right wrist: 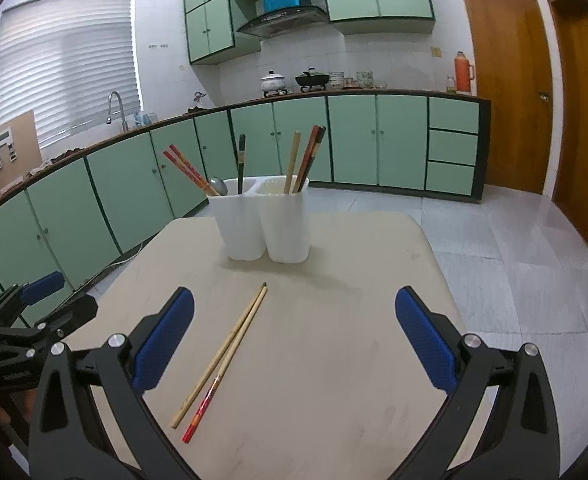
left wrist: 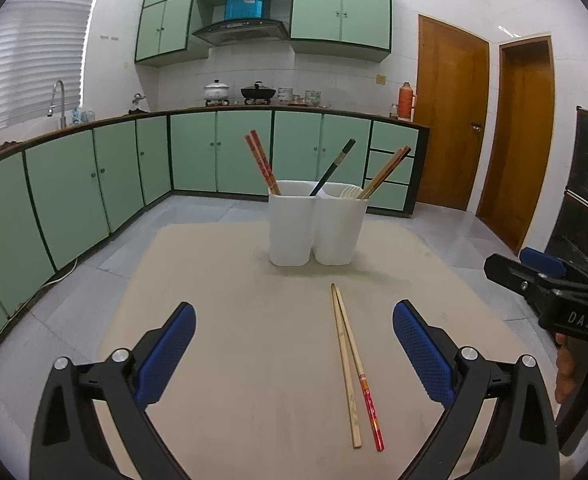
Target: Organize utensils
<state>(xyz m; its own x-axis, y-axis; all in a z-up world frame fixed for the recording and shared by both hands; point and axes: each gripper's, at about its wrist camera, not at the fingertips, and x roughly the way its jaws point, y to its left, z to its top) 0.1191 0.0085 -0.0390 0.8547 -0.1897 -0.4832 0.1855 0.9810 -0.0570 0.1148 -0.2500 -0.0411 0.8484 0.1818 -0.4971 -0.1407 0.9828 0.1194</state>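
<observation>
Loose chopstick pair on beige tabletop, between both grippers & nearer the cameras than the holder. One stick is plain pale wood; the other is pale w/ a red patterned end. Tips lie together pointing toward the holder; butt ends spread slightly apart toward the viewer. In right wrist view the same pair runs diagonally, left of centre.

White two-compartment utensil holder stands upright toward the far end of the table, well apart from the loose pair. Left compartment: red patterned chopsticks leaning left, one black chopstick leaning right, plus a metal spoon bowl seen only in right wrist view. Right compartment: brown/wood chopsticks leaning right, plus white fork tines at the rim.

Left gripper: jaws spread wide, blue pads clear of everything, nothing held; the loose pair lies on the table in the gap, closer to the right pad. Right gripper: jaws likewise wide, blue pads touching nothing; the loose pair lies nearer its left pad.

Each gripper appears at the other view's edge, w/ part of a hand on the right one.

Bkgd: green cabinets, range hood, wooden doors.
</observation>
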